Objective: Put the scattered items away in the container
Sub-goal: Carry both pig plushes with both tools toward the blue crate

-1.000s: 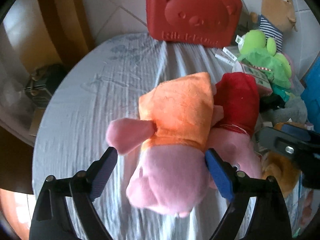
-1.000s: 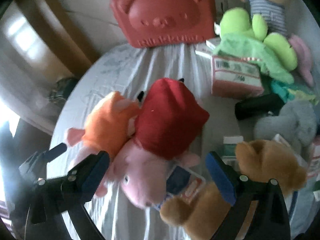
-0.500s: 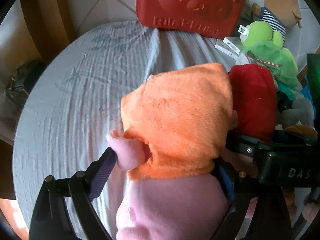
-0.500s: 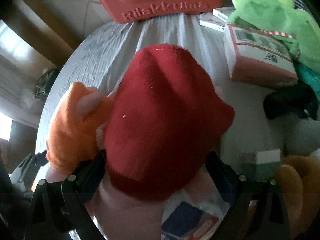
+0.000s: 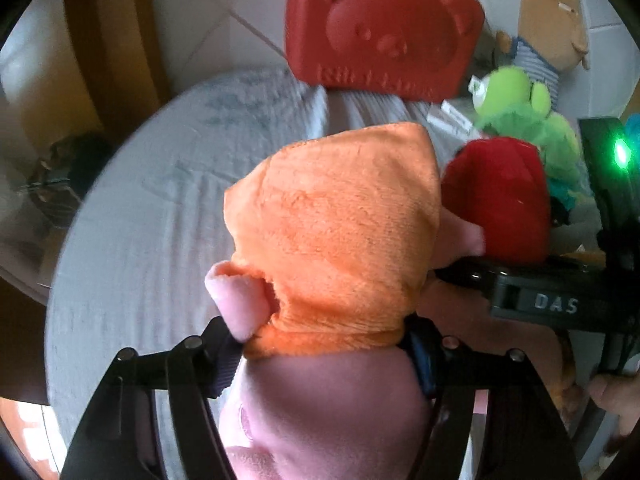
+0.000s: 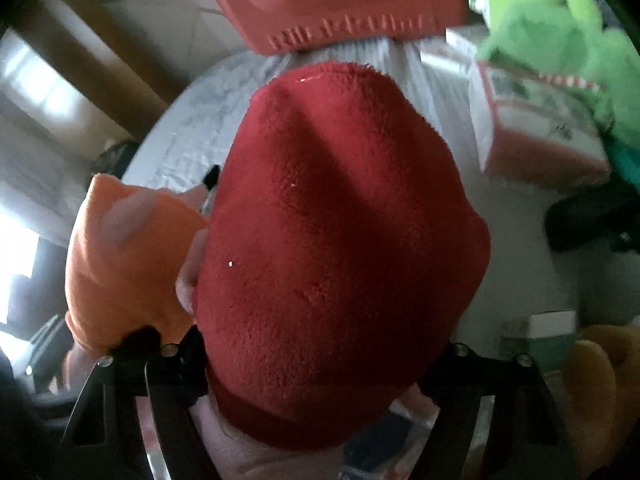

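My left gripper (image 5: 324, 356) is shut on a pink pig plush in an orange dress (image 5: 336, 232), clamped at its neck and held over the grey cloth. My right gripper (image 6: 316, 364) is shut on a second pink pig plush in a red dress (image 6: 336, 248), which fills the right wrist view. The red-dress pig also shows in the left wrist view (image 5: 500, 200), to the right of the orange one, with the right gripper's black body beside it. The orange-dress pig shows at the left of the right wrist view (image 6: 124, 264). A red bear-faced case (image 5: 380, 32) stands at the table's far edge.
The round table has a grey cloth (image 5: 160, 208). At the right lie a green frog plush (image 5: 520, 120), a pink box (image 6: 536, 132), a brown bear plush (image 6: 592, 392), a black object (image 6: 588, 220) and small cartons. A tan plush in a striped shirt (image 5: 556, 20) leans at the back.
Both grippers moved in over the two pig plushes and closed on them. The jaws were open a second ago. The plushes now sit higher in the views.
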{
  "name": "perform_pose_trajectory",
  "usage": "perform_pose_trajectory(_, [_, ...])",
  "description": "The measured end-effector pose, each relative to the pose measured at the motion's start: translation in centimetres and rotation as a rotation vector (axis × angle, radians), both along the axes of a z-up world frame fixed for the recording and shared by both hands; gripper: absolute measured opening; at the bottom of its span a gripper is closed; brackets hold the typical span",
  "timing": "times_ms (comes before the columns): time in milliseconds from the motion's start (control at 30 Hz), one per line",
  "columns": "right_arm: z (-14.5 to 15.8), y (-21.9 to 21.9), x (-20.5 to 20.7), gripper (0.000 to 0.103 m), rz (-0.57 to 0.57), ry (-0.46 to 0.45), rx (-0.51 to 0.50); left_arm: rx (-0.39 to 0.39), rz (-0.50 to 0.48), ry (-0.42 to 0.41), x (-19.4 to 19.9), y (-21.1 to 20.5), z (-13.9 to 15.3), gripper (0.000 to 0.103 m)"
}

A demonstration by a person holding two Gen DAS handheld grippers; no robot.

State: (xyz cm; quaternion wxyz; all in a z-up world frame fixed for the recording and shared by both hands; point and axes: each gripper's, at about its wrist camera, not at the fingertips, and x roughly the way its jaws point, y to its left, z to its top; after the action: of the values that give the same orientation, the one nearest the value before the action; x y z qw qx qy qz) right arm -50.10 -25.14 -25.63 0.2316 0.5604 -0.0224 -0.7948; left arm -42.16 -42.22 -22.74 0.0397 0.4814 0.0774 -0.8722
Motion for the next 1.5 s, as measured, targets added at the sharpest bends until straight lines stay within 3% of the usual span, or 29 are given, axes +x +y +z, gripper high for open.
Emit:
perform_pose_trajectory(300, [8.4, 1.6, 4.5, 0.079, 0.009, 0.178, 0.006, -0.018, 0.016, 0.119, 3.9, 0.5, 6.2, 0.067])
perform_pose_trajectory(600, [16.0, 7.0, 10.4, 0.079, -0.032, 0.343, 0.012, -0.016, -0.018, 0.227, 7.3, 4.5, 11.4, 0.067])
perform_pose_trajectory(1200, [24.2, 25.0, 16.8, 0.079, -0.046, 0.565, 0.058, -0.038, -0.044, 0.337, 12.5, 20.1, 17.4, 0.067])
perform_pose_trajectory(1500, [26.2, 32.5, 19.9, 0.079, -0.158, 0.584, 0.077, -0.02, -0.217, 0.375, 11.7, 27.3, 19.7, 0.067])
